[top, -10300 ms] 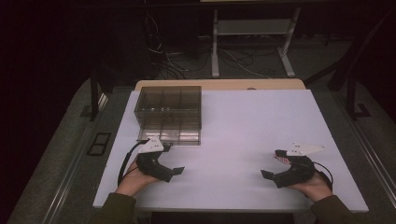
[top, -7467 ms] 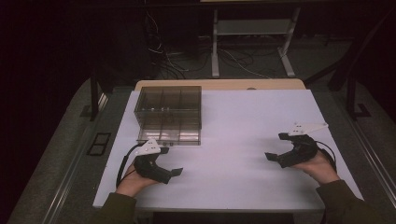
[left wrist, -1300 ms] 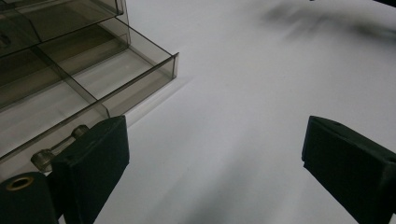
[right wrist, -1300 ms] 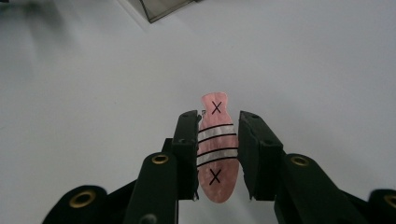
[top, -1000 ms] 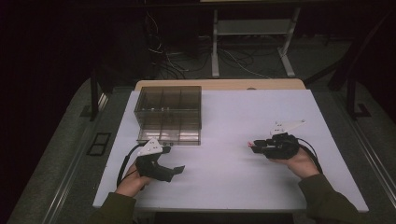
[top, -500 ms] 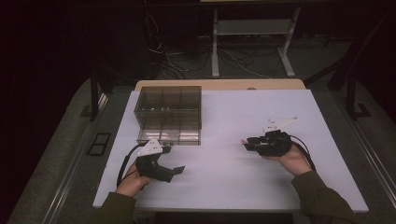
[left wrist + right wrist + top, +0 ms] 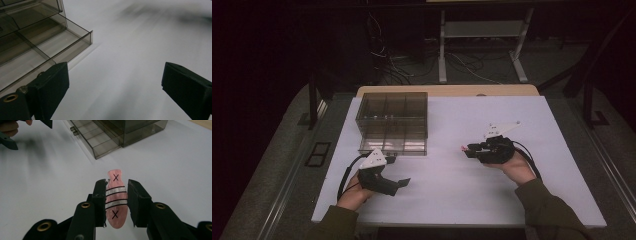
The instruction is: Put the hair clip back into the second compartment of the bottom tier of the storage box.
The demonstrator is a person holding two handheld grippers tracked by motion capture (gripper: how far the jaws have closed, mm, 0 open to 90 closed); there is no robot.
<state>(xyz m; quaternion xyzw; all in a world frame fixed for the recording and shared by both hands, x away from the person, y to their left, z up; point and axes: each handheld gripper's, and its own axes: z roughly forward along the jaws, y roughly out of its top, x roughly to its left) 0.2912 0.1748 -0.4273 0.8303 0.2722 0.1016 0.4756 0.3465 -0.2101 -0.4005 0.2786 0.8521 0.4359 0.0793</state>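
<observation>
One container stands on the white worktop (image 7: 452, 200): a smoky clear plastic organiser box (image 7: 393, 122) at the far left, split by thin walls into several compartments, and every compartment that can be seen into looks bare down to its floor. In the left claw view its low front section ends in a square corner just beside the left black pad, with plain white surface running off to the right. There are two claws and one small thing to be handled. The right claw (image 7: 116, 195) is pinching a flat pink fish-shaped piece (image 7: 115, 202) between its pads; the piece bears two black crosses and white bands edged with black lines, and its narrow end pokes out ahead of the jaws toward the box. In the high view that claw is right of the middle of the worktop, a pink tip showing at its front, well apart from the box. The left claw (image 7: 398, 172) sits near the front left, just in front of the box, its jaws spread wide with nothing between them. Between the two claws lies a broad open stretch of worktop, and the right and near edges are well clear of both.
</observation>
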